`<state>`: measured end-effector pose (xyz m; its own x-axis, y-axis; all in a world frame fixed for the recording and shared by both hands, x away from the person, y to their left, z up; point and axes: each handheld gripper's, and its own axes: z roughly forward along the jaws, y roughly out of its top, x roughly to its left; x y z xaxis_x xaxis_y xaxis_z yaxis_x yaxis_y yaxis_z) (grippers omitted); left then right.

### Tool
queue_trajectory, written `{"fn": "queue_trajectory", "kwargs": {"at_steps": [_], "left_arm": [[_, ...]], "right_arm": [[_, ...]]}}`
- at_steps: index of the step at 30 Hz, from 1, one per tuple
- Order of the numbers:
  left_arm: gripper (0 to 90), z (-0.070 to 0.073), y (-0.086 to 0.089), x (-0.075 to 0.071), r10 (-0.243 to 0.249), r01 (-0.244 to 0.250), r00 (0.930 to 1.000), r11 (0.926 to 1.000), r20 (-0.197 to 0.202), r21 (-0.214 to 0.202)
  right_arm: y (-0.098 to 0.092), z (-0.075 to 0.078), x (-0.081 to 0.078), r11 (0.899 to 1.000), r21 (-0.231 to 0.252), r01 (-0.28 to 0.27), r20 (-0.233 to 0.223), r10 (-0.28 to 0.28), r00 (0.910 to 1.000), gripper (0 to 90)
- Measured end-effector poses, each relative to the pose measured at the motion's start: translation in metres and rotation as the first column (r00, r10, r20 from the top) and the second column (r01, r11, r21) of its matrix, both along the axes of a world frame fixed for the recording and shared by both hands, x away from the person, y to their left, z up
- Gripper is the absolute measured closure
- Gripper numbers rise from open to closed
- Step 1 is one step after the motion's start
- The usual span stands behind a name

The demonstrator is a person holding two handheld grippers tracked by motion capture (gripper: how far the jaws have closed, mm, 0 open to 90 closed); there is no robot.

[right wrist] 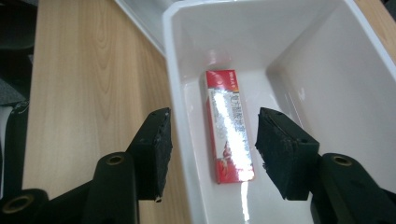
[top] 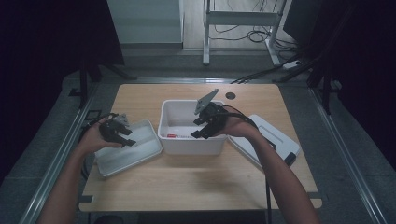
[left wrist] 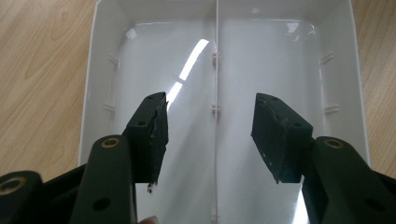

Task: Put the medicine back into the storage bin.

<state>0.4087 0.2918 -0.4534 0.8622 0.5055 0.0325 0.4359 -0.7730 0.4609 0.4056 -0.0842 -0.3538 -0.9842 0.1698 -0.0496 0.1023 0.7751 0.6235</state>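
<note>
1. Pale wooden worktop [top: 187,182] carried a deep white plastic bin [top: 170,142].
2. A red flat carton [right wrist: 229,126] already lay on the bin's floor; the right gripper [right wrist: 212,149] hung above it, jaws apart and empty.
3. The left gripper [left wrist: 208,135], jaws apart, hovered over a shallow white divided tray [left wrist: 100,70], seemingly empty.
4. A white lid [top: 275,135] lay beside the bin, probably yet to be fitted.

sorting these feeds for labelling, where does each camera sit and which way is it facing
High view: above the person's side, looking forward and down on the table; both forearms, left gripper and right gripper show.
Left gripper view: on the left gripper, looking down between its open jaws into the divided tray.
Right gripper view: on the right gripper, looking down between its open jaws at the red box lying in the white bin.
Shared: high and right gripper views both show the white bin and red box.
</note>
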Motion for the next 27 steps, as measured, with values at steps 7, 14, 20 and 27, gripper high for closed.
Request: {"fn": "queue_trajectory", "kwargs": {"at_steps": [7,14,20,27], "left_arm": [[46.0,-0.008,0.001,0.003,0.011,-0.01,0.9998,0.9995,-0.015,0.03],[49.3,-0.019,0.001,0.001,0.015,-0.012,0.999,0.9978,-0.041,0.065],[55.2,-0.025,0.006,-0.001,0.021,-0.016,0.9968,0.9971,-0.077,0.075],[53.8,-0.023,0.009,-0.003,0.028,-0.023,0.9964,0.9976,-0.08,0.065]], "right_arm": [[-0.026,0.002,-0.022,1.0,0.03,0.006,0.015,-0.007,0.9999,44.4],[-0.048,0.0,-0.033,0.999,0.042,0.024,0.028,-0.025,0.9993,44.4],[-0.059,-0.002,-0.036,0.998,0.04,0.039,0.03,-0.04,0.9987,44.4],[-0.062,-0.004,-0.036,0.998,0.038,0.048,0.029,-0.049,0.9984,44.4]]}}
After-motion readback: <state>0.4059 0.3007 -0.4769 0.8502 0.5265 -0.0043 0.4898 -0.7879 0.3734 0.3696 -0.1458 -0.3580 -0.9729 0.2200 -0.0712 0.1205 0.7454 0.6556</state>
